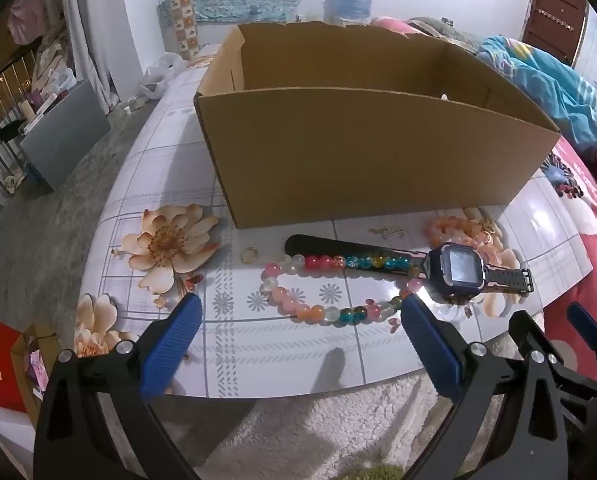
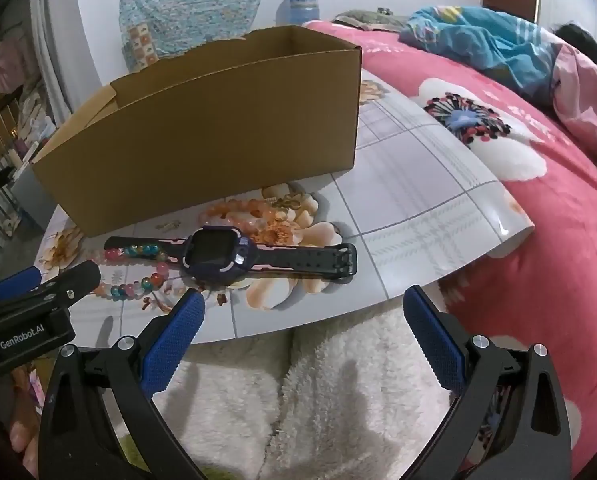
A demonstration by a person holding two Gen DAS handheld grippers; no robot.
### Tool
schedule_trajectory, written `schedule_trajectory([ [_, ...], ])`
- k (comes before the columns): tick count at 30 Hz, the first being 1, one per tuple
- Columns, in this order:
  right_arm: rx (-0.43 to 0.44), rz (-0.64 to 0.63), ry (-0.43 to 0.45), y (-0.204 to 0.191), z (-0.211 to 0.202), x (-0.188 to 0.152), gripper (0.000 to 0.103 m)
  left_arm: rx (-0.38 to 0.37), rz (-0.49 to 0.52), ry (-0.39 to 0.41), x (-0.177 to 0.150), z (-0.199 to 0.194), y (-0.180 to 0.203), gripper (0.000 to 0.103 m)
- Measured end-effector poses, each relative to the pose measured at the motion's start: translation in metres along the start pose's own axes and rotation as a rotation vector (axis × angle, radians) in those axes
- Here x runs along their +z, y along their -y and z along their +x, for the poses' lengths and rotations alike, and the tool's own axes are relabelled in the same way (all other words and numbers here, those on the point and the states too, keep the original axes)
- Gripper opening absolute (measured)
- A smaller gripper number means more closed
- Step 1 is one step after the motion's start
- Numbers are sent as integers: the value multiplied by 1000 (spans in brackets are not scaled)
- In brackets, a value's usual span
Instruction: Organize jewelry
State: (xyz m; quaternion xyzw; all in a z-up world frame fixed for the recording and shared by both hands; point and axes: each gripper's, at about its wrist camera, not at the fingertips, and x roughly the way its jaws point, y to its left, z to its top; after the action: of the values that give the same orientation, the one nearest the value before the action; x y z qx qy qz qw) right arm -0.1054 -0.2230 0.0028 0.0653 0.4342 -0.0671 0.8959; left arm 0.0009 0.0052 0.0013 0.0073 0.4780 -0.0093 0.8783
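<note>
Jewelry, laid out loose on the flower-printed board [image 1: 282, 344] in front of the cardboard box [image 1: 362, 152]; we list it left to right as the left wrist view shows it.

Item one: a small gold ring [image 1: 248, 255], alone, near the box's left corner. Item two: a multicoloured bead strand [image 1: 298, 300], curved open, its upper run lying across the strap of item three, a dark smartwatch [image 1: 458, 270] face up with its straps spread flat. Item four: a small gold charm [image 1: 390, 233] just beside the box wall. Item five: an orange bead bracelet [image 1: 454, 229] behind the watch.

We judge the pieces sit along the box's front so each can be lifted straight in; none is inside yet, as far as we can see.

Our left gripper [image 1: 298, 312] hangs over the strand, jaws spread wide, holding nothing. Our right gripper [image 2: 302, 304] hangs near the board's front edge below the watch, equally wide, equally empty.
</note>
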Motion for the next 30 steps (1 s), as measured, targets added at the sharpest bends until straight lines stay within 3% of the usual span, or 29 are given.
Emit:
schedule_trajectory([
  [30,-27,-28,30,-6,-4,4,95,-2,-15,-2,6,-2,-3,98],
])
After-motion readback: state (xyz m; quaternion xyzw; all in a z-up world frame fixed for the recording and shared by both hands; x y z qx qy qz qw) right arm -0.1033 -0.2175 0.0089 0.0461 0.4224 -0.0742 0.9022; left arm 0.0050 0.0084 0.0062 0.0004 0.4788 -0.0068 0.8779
